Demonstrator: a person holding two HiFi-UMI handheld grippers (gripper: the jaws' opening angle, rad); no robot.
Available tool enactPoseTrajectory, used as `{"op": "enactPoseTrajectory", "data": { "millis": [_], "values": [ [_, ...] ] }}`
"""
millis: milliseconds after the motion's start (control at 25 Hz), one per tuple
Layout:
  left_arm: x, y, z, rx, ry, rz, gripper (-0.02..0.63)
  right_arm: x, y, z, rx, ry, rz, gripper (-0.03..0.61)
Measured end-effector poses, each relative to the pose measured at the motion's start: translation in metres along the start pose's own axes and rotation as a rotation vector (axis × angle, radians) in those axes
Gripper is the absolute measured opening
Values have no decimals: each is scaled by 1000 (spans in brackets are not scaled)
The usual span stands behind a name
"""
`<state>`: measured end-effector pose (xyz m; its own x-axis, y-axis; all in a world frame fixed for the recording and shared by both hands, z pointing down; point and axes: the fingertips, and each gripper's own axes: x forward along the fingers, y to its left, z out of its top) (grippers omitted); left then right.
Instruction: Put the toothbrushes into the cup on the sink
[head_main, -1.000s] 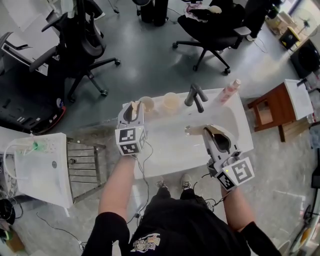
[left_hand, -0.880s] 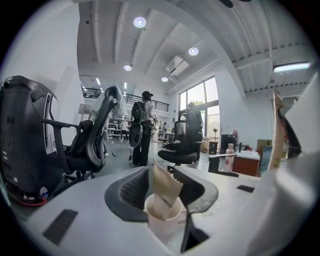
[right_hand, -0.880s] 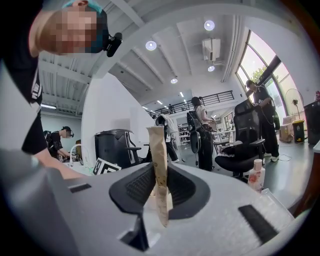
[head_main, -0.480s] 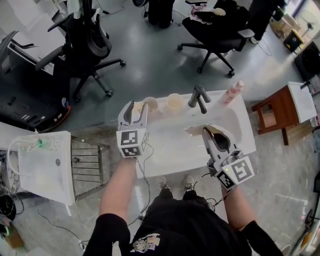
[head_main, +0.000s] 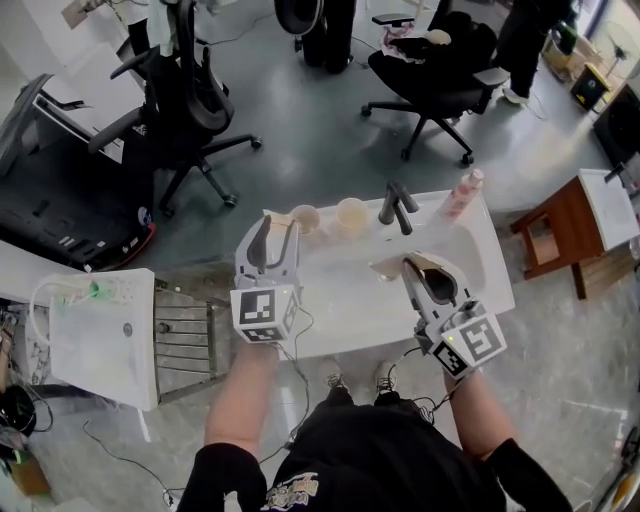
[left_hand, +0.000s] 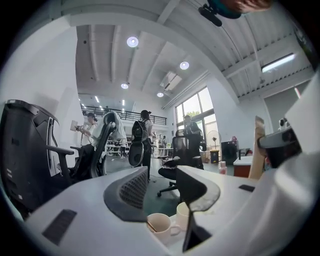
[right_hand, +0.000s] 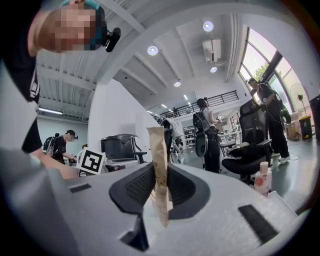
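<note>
A white sink (head_main: 478, 262) carries two pale cups at its back rim, a handled cup (head_main: 305, 218) and a second cup (head_main: 350, 214). In the left gripper view a thin stick stands in the handled cup (left_hand: 161, 225), with the second cup (left_hand: 182, 215) beside it. My left gripper (head_main: 277, 227) (left_hand: 162, 181) is open and empty, its jaws just spread, above and in front of the handled cup. My right gripper (head_main: 421, 266) (right_hand: 160, 180) hovers over the basin, shut on a paper-wrapped toothbrush (right_hand: 158, 150) (head_main: 392, 265) that stands upright between the pads.
A dark faucet (head_main: 395, 205) and a pink bottle (head_main: 461, 192) stand at the sink's back rim. A wooden side table (head_main: 556, 228) is to the right, a white unit (head_main: 95, 335) and a metal rack (head_main: 185, 335) to the left. Office chairs (head_main: 180, 110) stand behind.
The left gripper's jaws have opened and let go of the tan item they held near the handled cup. It has since risen and drawn back from the cup. The right gripper has stayed put.
</note>
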<state>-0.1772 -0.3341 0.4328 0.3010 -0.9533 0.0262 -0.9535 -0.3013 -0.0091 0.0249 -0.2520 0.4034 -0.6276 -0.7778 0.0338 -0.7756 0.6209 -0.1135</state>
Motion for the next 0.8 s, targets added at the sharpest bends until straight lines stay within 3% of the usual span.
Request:
{"op": "enactPoseTrajectory", "data": {
  "millis": [200,400,800],
  "values": [
    [-26,-24,28,4,-29,-27,141,-6,-3,9,-1,-20,22,74],
    [-55,-49,41,0,-24,-47,34,-13,-4,20,-9,-40,41,74],
    [-99,-100,60,-6,-30,-39,5,-30,-1,38,-20,-91,110,74]
  ]
}}
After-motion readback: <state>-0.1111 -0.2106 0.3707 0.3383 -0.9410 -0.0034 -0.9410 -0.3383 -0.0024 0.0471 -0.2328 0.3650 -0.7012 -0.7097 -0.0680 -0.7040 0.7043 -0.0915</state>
